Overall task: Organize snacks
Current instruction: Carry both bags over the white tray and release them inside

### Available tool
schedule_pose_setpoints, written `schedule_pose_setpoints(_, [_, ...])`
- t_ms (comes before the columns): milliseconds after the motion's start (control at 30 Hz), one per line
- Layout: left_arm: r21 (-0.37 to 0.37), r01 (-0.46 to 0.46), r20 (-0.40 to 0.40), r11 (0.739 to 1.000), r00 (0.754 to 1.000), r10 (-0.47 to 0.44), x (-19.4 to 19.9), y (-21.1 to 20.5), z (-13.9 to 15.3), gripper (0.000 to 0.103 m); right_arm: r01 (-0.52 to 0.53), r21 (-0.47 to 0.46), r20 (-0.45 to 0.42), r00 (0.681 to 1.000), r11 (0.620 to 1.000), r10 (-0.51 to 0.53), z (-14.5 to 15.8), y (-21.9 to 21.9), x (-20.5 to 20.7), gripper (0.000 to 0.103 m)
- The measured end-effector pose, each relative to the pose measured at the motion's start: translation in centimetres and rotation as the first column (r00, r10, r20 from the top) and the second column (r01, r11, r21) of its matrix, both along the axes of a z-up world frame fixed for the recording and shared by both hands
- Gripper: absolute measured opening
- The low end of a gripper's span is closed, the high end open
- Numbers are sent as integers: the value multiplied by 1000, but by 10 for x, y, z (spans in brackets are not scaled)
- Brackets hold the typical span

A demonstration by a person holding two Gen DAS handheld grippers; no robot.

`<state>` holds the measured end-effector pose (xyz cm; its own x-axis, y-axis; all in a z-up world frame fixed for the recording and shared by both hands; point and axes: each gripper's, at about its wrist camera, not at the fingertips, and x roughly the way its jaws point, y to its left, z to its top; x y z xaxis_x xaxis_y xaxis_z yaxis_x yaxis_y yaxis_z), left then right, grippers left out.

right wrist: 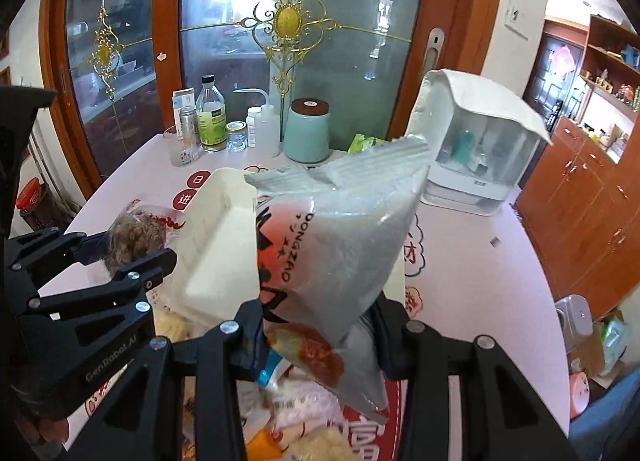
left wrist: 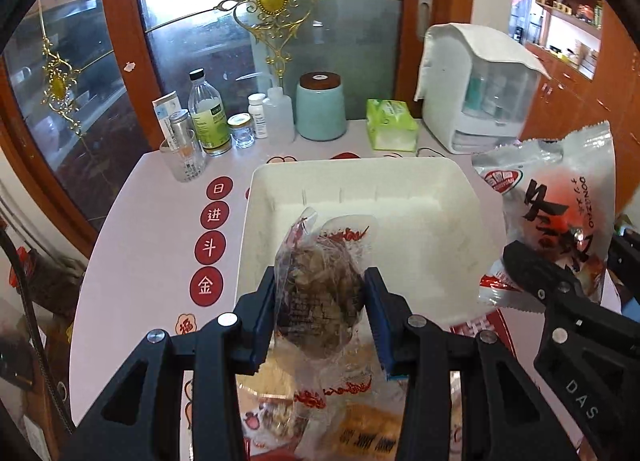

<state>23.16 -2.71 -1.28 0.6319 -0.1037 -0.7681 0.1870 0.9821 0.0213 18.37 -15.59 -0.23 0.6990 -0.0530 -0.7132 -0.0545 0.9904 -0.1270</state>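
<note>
My left gripper (left wrist: pixel 320 317) is shut on a clear-wrapped brown snack (left wrist: pixel 320 285), held up over the near edge of a white square bin (left wrist: pixel 440 197). My right gripper (right wrist: pixel 316 337) is shut on a silver-white snack bag with red print (right wrist: pixel 340 253), which hangs in front of the bin (right wrist: pixel 216 257). In the left wrist view that bag (left wrist: pixel 556 205) and the right gripper (left wrist: pixel 568 285) sit to the right of the bin. The right wrist view shows the left gripper (right wrist: pixel 136 257) with the brown snack (right wrist: pixel 136 233) at the left. More snack packets (left wrist: pixel 304 421) lie below the grippers.
At the table's back stand a glass (left wrist: pixel 184 161), bottles and jars (left wrist: pixel 208 117), a teal canister (left wrist: pixel 320 109), a green tissue pack (left wrist: pixel 390 125) and a white covered box (left wrist: pixel 472 93). A glass door is behind. The pink tablecloth (right wrist: pixel 480 281) lies bare at the right.
</note>
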Motion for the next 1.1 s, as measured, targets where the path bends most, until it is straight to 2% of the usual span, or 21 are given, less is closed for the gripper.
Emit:
schedule_pose_setpoints(433, [38, -40, -34, 998, 999, 41, 44, -14, -33, 40, 2, 59, -76, 997, 998, 2, -43, -17, 48, 42])
schedule_pose_setpoints(1000, [68, -38, -70, 997, 997, 42, 65, -20, -64, 42, 79, 92, -161, 985, 993, -63, -83, -31, 77, 43])
schedule_pose_setpoints(1033, [72, -40, -74, 997, 996, 46, 66, -20, -65, 45, 79, 94, -165, 984, 992, -63, -84, -30, 78, 44])
schedule_pose_setpoints(1100, [77, -50, -88, 996, 995, 57, 68, -19, -68, 80, 74, 93, -170, 984, 993, -57, -86, -29, 79, 45])
